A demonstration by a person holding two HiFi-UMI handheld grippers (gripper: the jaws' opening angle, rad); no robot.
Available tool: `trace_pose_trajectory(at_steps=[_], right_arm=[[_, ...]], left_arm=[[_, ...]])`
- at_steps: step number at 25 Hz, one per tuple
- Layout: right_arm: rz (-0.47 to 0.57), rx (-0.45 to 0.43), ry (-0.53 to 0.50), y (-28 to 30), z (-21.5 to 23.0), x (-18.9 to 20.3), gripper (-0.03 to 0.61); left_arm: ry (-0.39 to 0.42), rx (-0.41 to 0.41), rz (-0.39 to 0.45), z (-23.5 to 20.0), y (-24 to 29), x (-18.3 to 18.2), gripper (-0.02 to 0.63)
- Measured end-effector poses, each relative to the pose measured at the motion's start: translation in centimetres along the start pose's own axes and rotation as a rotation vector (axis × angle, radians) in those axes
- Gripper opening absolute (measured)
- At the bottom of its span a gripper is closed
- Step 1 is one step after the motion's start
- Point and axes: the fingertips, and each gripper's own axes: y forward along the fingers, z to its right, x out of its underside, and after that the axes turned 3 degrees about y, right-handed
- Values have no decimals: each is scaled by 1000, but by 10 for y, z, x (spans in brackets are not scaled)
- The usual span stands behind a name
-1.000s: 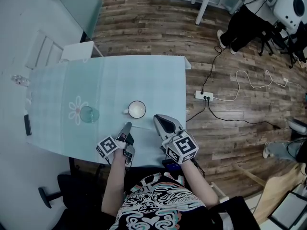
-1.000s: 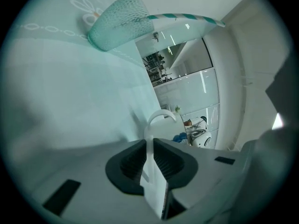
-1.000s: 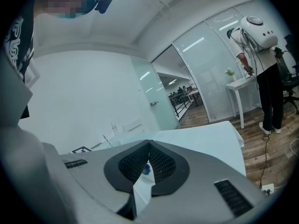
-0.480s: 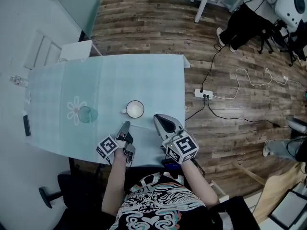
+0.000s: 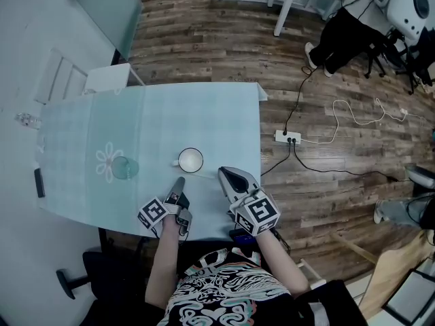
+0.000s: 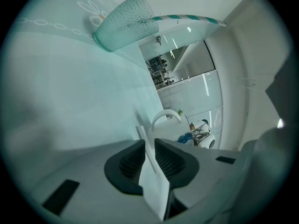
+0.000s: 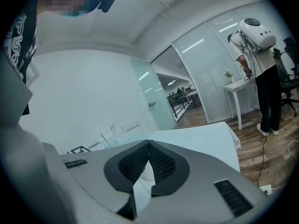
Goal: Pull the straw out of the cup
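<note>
I read the cup (image 5: 124, 168) and its leaning straw (image 6: 187, 18) ahead-left of the empty, just-opening left hand-held gripper (image 5: 179, 180), the nearer one; right hand-held gripper (image 5: 224, 173) pressed together.

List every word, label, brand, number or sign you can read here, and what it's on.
No readable words, brands or numbers in any view.
Cube on the left gripper: black-and-white square markers, no letters.
Cube on the right gripper: the same.
Tablecloth: a flower print, no text.
</note>
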Motion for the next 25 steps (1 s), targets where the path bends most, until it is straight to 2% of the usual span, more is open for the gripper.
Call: trace_pose_trajectory(at_steps=[7,9,11,14,19,25], right_arm=[[2,2,3,3,-2,1,16],[-5,2,-5,4,-4,3,15],[-4,5,-15,3,-7,3,15],[-3,17,-34,3,-11,2,15],[9,72,-48,-2,-14,4,15],[26,142,-63,-12,-29,1,15]], left_arm=[[35,14,-14,4,-4,0,87],[88,11,-26,6,-7,1,37],[176,24,-34,13,-11,2,14],[342,73,-10,35,-17,-6,14],[637,80,33,65,-29,-27,14],[944,78,24,97,-48,-33,14]])
